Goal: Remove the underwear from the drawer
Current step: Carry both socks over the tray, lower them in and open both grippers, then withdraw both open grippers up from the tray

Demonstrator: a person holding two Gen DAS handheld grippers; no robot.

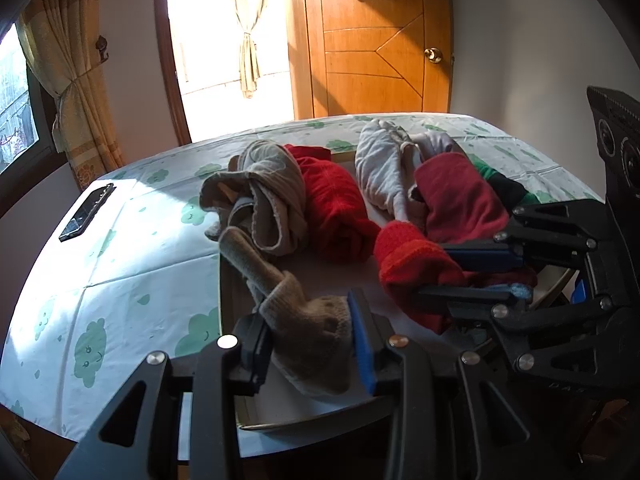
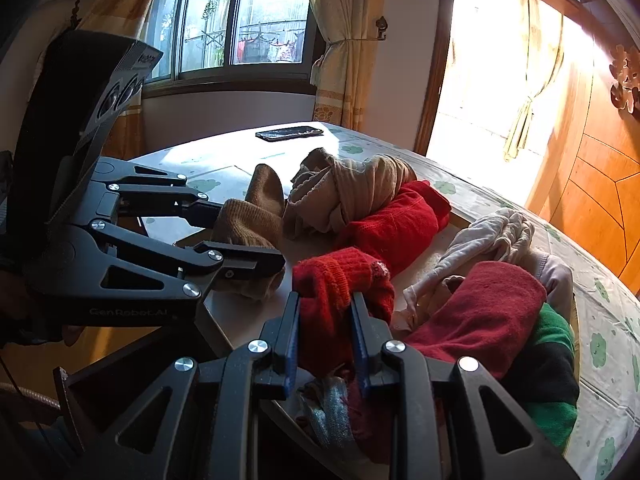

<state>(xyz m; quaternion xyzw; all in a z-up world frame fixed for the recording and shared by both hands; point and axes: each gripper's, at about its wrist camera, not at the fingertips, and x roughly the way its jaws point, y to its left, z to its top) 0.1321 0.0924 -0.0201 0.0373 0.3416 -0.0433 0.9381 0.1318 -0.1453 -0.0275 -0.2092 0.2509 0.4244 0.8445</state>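
An open shallow drawer (image 1: 226, 300) holds a heap of clothes. My left gripper (image 1: 310, 326) is shut on a tan knit piece (image 1: 280, 288) at the drawer's near left corner; the right wrist view shows that gripper (image 2: 244, 236) on the same tan piece (image 2: 256, 216). My right gripper (image 2: 326, 300) is shut on a bright red knit piece (image 2: 340, 276), which also shows in the left wrist view (image 1: 412, 256) between the right gripper's (image 1: 438, 274) blue pads. Crumpled beige underwear (image 1: 264, 200) lies behind, beside a red folded garment (image 1: 336, 200).
A white garment (image 1: 380, 160), a dark red one (image 2: 476, 312) and a green-and-black one (image 2: 556, 364) fill the drawer's right side. A black phone (image 1: 86, 212) lies on the cloud-print tablecloth (image 1: 132, 280) to the left. A wooden door (image 1: 372, 40) and curtains stand behind.
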